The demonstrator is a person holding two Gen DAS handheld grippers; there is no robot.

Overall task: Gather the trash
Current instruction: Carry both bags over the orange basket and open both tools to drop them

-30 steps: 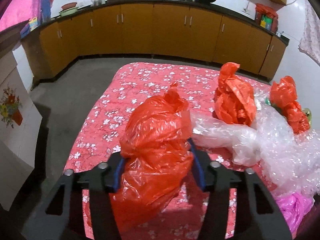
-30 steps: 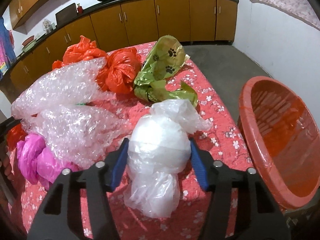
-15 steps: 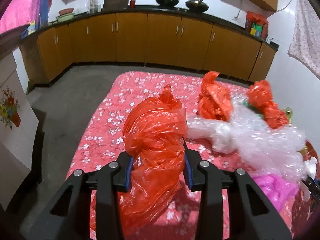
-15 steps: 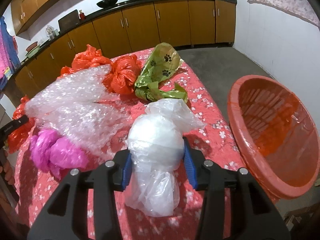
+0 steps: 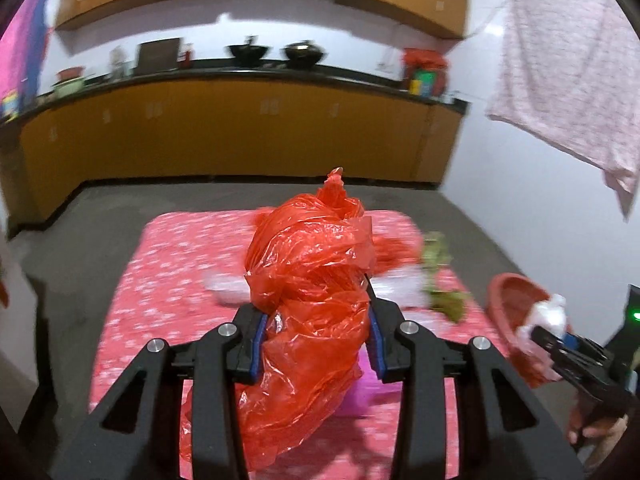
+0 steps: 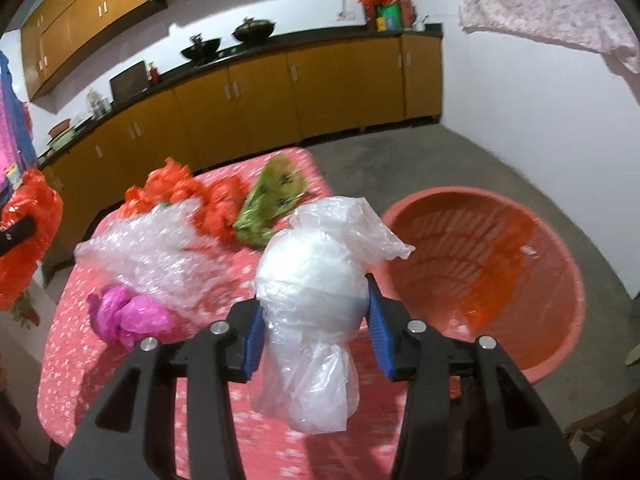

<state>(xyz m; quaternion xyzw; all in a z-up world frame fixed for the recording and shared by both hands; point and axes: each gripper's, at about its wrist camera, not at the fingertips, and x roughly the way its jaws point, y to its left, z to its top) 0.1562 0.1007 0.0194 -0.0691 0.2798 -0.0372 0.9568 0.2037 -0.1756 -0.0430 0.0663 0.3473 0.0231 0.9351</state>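
My left gripper is shut on a crumpled red plastic bag and holds it high above the pink floral table. My right gripper is shut on a white plastic bag, lifted above the table's right side, next to the orange basin. In the left wrist view the right gripper with its white bag hangs at the basin. On the table lie bubble wrap, two red bags, a green paw-print bag and a magenta bag.
The orange basin stands on the floor to the right of the table. Yellow kitchen cabinets run along the back wall with pans on the counter. A pink cloth hangs at the upper right. Grey floor surrounds the table.
Both grippers have risen well above the table with their bags. The right one has moved right, closer to the basin. The views are blurred from motion.
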